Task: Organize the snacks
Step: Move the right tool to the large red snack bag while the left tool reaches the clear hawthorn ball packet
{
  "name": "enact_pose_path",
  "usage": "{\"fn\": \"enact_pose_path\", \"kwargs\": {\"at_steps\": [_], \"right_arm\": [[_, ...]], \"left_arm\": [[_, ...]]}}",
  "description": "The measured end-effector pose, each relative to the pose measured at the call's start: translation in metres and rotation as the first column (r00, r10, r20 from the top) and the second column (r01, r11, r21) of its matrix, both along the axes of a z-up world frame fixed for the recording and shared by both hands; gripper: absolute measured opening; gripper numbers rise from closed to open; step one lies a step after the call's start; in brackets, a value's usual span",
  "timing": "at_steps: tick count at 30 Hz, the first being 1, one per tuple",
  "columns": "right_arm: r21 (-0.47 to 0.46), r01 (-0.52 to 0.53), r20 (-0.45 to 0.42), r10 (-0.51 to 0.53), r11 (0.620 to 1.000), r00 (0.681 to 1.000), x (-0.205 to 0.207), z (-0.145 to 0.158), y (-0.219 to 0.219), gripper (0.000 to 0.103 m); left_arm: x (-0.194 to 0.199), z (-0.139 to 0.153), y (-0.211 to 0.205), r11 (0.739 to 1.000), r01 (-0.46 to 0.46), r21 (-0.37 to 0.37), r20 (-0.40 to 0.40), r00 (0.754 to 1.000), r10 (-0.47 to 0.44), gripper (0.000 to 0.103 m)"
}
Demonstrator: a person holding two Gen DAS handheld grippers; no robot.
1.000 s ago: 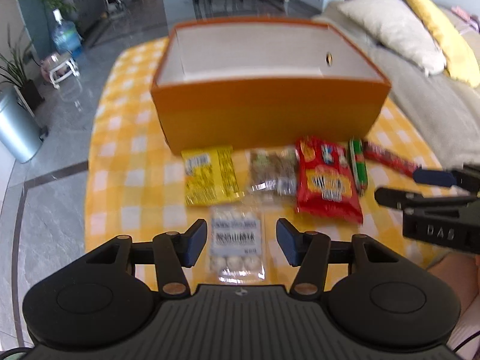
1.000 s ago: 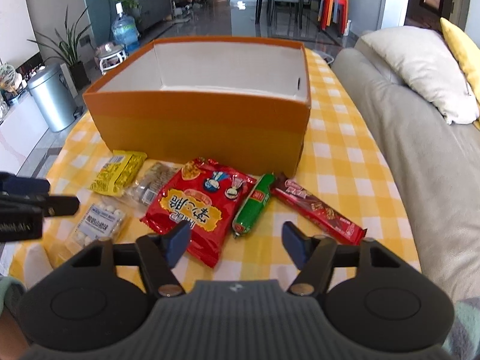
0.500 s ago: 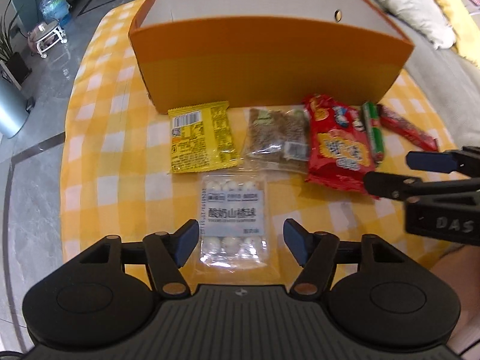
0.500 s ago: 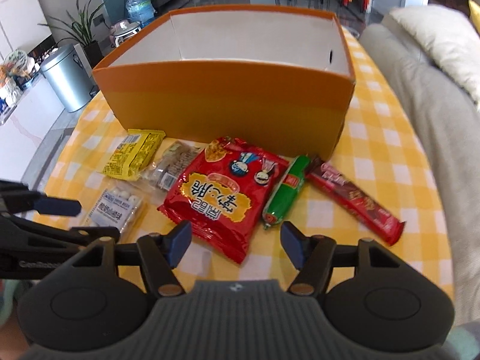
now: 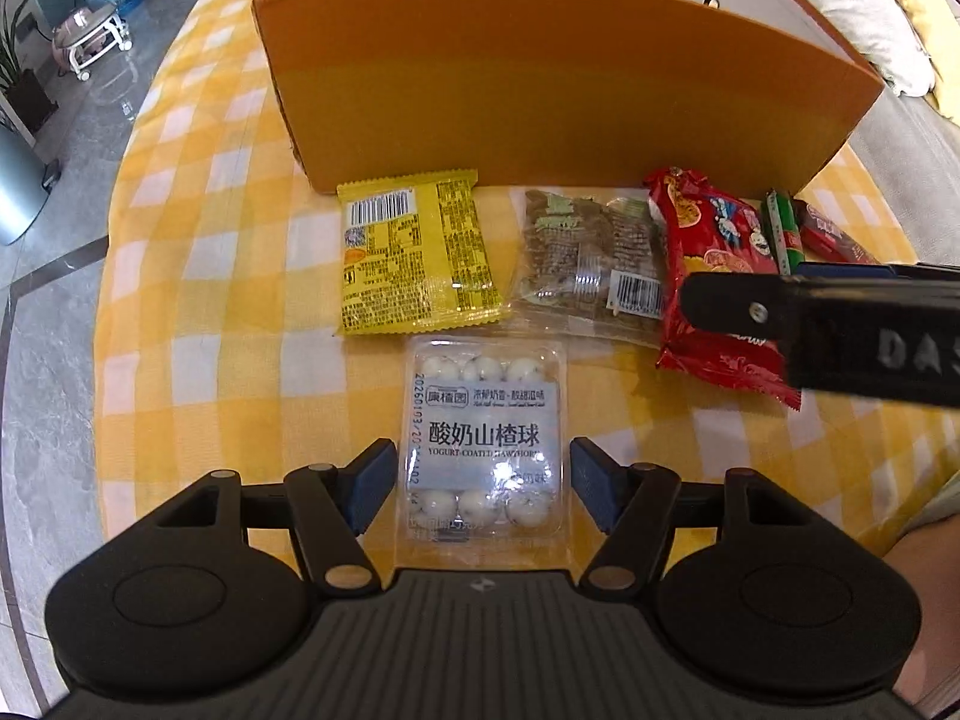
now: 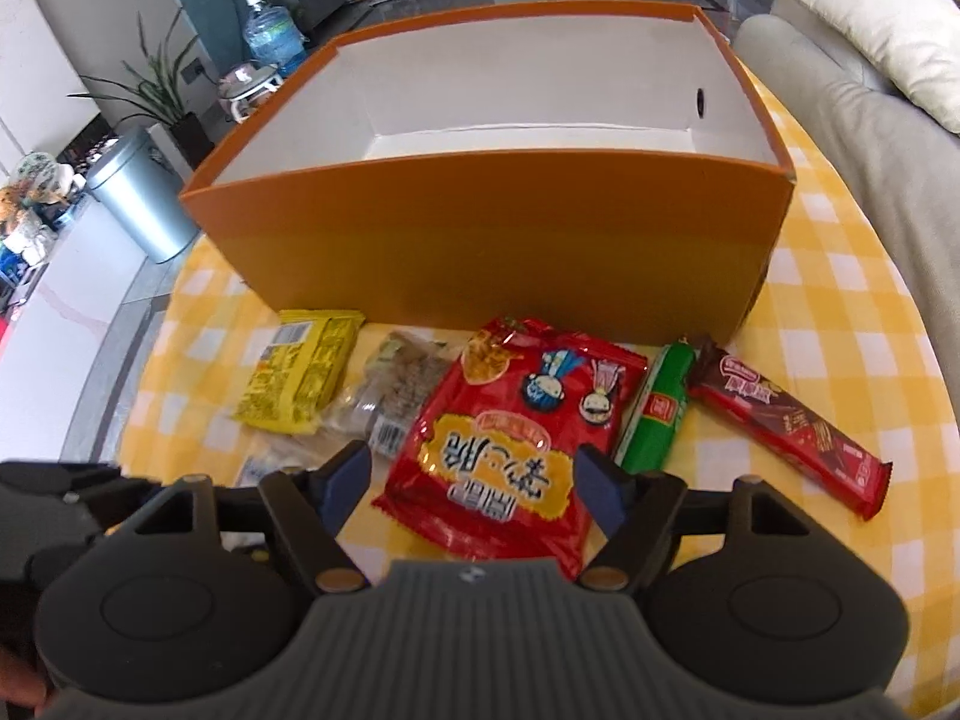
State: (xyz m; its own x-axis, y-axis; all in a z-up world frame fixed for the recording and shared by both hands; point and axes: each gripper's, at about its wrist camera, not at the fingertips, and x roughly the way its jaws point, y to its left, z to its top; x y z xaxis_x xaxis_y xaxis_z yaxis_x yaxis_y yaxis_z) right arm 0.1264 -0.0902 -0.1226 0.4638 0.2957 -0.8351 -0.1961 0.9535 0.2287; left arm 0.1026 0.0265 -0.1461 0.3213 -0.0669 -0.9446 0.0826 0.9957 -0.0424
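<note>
On a round table covered in a yellow-and-white checked cloth [image 5: 198, 276], I see an open orange box [image 6: 498, 252] with a white, bare interior. A row of snacks lies flat just in front of its near wall.

My left gripper [image 5: 483, 483] points steeply down over a clear blister pack of yogurt-coated hawthorn balls [image 5: 486, 438]. White balls sit in rows at both ends of the pack, around a pale label with bold Chinese print. Its long axis runs away from me toward the box. The fingers stand wide on either side of it, not pressing.

My right gripper [image 6: 474, 483] hovers over a red crinkly snack bag [image 6: 516, 438] printed with cartoon faces and a yellow panel. The bag lies lengthwise toward the box, its lettering upside down to me. These jaws are opening, with the bag's near end between them; I think the pads are clear of it, though the view is tight.

Beyond the blister pack lie a yellow packet [image 5: 414, 258], barcode side up, and a clear bag of brown pieces [image 5: 591, 264]. Right of the red bag are a green sausage stick [image 6: 657, 408], pointing at the box, and a dark red bar [image 6: 786, 426] angled away to the right.
</note>
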Motion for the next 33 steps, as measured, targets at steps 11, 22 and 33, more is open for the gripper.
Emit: {"fn": "enact_pose_path", "kwargs": {"at_steps": [11, 22, 33], "right_arm": [[-0.066, 0.022, -0.128, -0.03, 0.998, 0.991, 0.007, -0.022, -0.003, 0.066], [-0.129, -0.025, -0.145, 0.007, 0.991, 0.989, -0.011, -0.018, -0.012, 0.07], [-0.126, -0.036, -0.152, 0.017, 0.991, 0.988, 0.003, -0.023, -0.003, 0.064]], "left_arm": [[0.001, -0.001, 0.001, 1.0, -0.006, 0.003, -0.018, 1.0, 0.006, 0.077], [0.003, -0.003, -0.003, 1.0, -0.004, 0.017, -0.017, 1.0, 0.004, 0.081], [0.001, -0.002, -0.007, 0.999, 0.023, 0.033, 0.001, 1.0, -0.023, 0.069]]}}
